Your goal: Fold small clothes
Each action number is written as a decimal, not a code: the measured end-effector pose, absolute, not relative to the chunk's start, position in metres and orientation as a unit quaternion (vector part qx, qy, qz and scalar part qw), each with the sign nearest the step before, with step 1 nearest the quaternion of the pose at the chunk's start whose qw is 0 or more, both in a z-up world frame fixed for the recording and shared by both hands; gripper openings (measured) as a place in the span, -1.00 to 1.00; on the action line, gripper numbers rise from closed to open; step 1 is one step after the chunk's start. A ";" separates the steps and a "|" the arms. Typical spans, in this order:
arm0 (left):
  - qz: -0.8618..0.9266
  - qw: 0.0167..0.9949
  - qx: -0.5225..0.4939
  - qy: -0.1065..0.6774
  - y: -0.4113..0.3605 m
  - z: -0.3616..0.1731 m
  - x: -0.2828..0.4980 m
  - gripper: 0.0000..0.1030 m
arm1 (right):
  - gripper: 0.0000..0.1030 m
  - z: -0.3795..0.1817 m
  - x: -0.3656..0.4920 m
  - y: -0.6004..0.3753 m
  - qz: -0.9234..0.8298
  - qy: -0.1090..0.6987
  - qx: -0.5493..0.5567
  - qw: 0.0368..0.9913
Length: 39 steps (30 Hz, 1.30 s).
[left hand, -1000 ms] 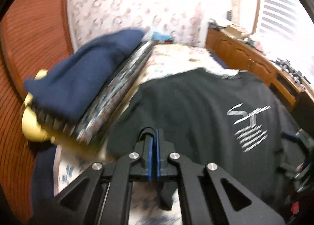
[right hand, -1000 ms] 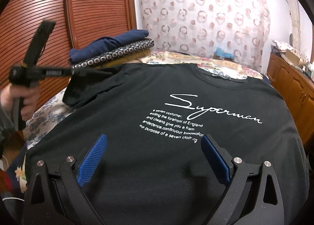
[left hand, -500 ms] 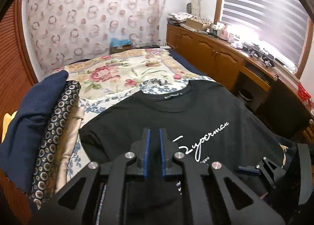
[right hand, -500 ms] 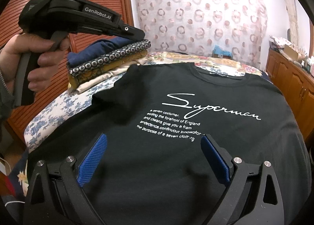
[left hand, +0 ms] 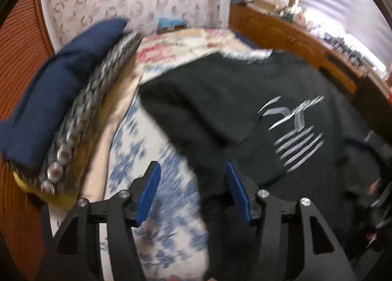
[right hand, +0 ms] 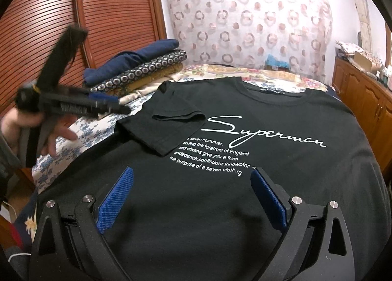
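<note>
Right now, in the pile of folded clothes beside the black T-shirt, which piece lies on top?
The plain navy blue piece lies on top of the pile; the one under it has a ring pattern, and the lower ones are yellowish and cream.

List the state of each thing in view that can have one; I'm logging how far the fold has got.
Black T-shirt: spread flat on the bed, print up.
Sleeve: folded in over the chest.
Clothes stack: folded, piled beside the shirt.
Left gripper: jaws just opened, nothing between them.
Right gripper: open, over the shirt's lower half.
</note>
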<state>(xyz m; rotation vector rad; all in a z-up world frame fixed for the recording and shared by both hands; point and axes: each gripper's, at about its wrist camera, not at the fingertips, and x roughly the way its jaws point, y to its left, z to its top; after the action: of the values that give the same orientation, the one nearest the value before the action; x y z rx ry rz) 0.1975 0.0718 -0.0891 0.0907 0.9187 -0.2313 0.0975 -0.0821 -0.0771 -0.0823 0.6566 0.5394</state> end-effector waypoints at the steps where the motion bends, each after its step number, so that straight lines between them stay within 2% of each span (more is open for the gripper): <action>1: -0.106 0.887 0.044 0.448 0.075 -0.095 0.197 0.12 | 0.91 -0.077 0.098 -0.082 0.261 0.319 -0.040 0.910; 15: -0.114 0.895 0.006 0.432 0.090 -0.118 0.190 0.22 | 0.89 -0.070 0.109 -0.082 0.275 0.336 -0.038 0.900; 24: -0.114 0.898 0.010 0.424 0.089 -0.119 0.188 0.27 | 0.45 -0.035 0.156 -0.053 0.325 0.318 -0.088 0.886; 26: -0.115 0.898 0.009 0.424 0.090 -0.118 0.189 0.27 | 0.10 -0.041 0.175 -0.035 0.344 0.337 -0.095 0.871; 27: -0.115 0.898 0.007 0.424 0.090 -0.118 0.190 0.27 | 0.02 -0.046 0.185 -0.026 0.354 0.349 -0.096 0.862; 28: -0.116 0.898 0.006 0.424 0.090 -0.118 0.191 0.27 | -0.15 -0.054 0.196 -0.014 0.360 0.364 -0.098 0.854; 37: -0.115 0.899 0.006 0.423 0.090 -0.119 0.191 0.27 | -0.20 -0.086 0.227 0.039 0.390 0.407 -0.106 0.819; 39: -0.115 0.899 0.006 0.423 0.090 -0.119 0.192 0.27 | -0.34 -0.089 0.228 0.044 0.386 0.413 -0.119 0.816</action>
<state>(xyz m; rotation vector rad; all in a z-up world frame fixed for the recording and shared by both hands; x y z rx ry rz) 0.1915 0.0902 -0.1187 0.0126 0.8758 -0.2381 0.2278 0.0437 -0.0892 -0.2533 0.8807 0.8239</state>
